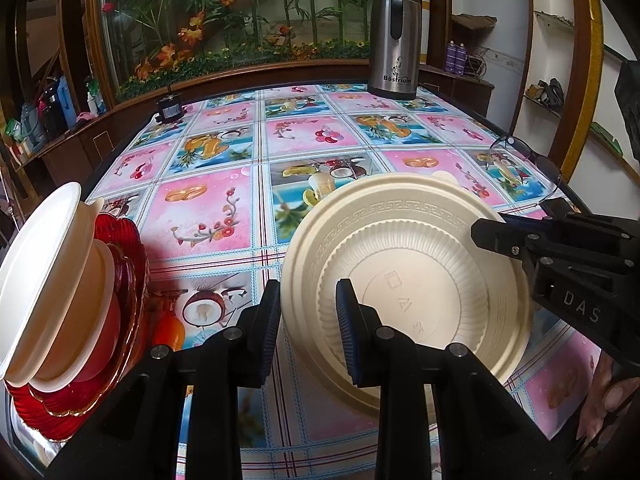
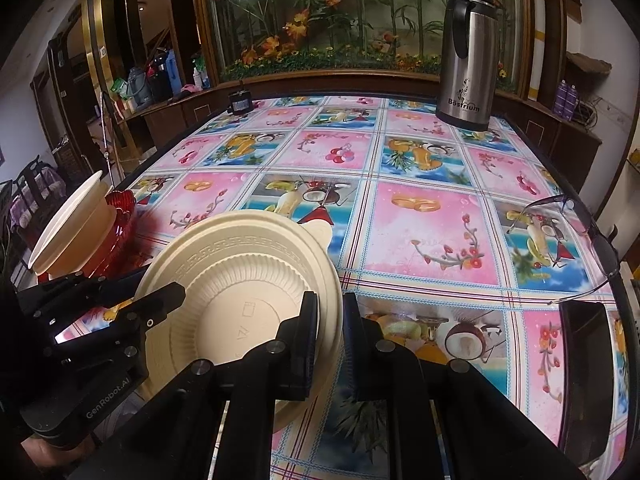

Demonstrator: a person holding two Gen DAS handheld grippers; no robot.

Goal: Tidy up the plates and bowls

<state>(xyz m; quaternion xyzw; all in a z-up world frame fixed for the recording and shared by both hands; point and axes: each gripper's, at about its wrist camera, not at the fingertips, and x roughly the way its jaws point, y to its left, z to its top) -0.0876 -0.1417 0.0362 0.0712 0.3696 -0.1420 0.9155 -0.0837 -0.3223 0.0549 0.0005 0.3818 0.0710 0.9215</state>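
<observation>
A cream plastic bowl (image 1: 420, 264) with a key-pattern rim is held tilted above the table, between both grippers. My left gripper (image 1: 308, 320) straddles its left rim with a wide gap, one finger inside and one outside. My right gripper (image 2: 330, 332) is shut on its right rim; it also shows in the left wrist view (image 1: 496, 236). The bowl also shows in the right wrist view (image 2: 244, 276). At the left edge, two nested cream bowls (image 1: 52, 280) lean on a stack of red glass plates (image 1: 120, 264), also seen in the right wrist view (image 2: 72, 228).
A steel thermos (image 2: 466, 60) stands at the table's far right. Eyeglasses (image 2: 568, 240) lie near the right edge, with a dark phone (image 2: 586, 368) in front of them. A small black device (image 2: 240, 102) sits at the far edge. The fruit-print tablecloth (image 2: 420, 220) covers the table.
</observation>
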